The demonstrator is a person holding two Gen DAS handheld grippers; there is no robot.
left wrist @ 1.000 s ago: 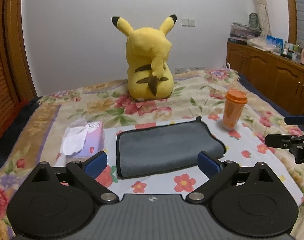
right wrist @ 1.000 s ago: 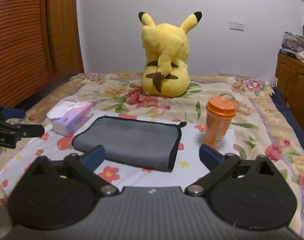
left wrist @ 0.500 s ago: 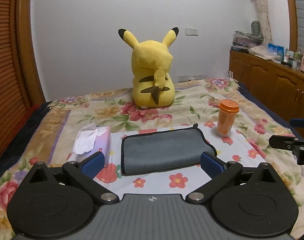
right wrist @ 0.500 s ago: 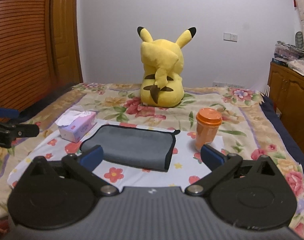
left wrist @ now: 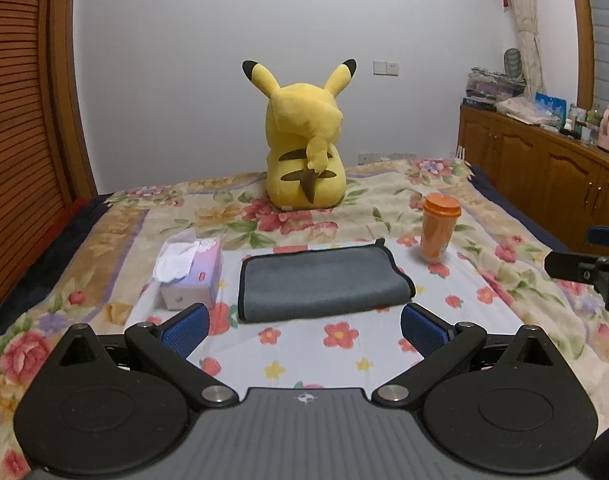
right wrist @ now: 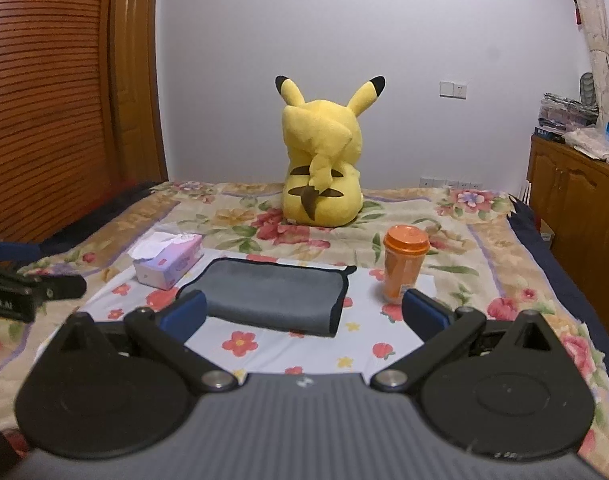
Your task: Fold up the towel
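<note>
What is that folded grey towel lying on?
The grey towel lies on a white cloth with small flowers, spread over the floral bedspread. The cloth directly beneath the towel is covered, so anything there cannot be seen.

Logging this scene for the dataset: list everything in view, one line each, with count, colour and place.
towel: 1, grey with black edging, folded flat on the bed's floral sheet
tissue box: 1, lilac, left of towel
cup: 1, orange with lid, upright right of towel
plush toy: 1, yellow, far end of bed, facing the wall
bed: 1, floral cover
cabinet: 1, brown wood, right wall, cluttered top
left gripper: 1, black, blue pads, open, empty
right gripper: 1, same, open, empty
</note>
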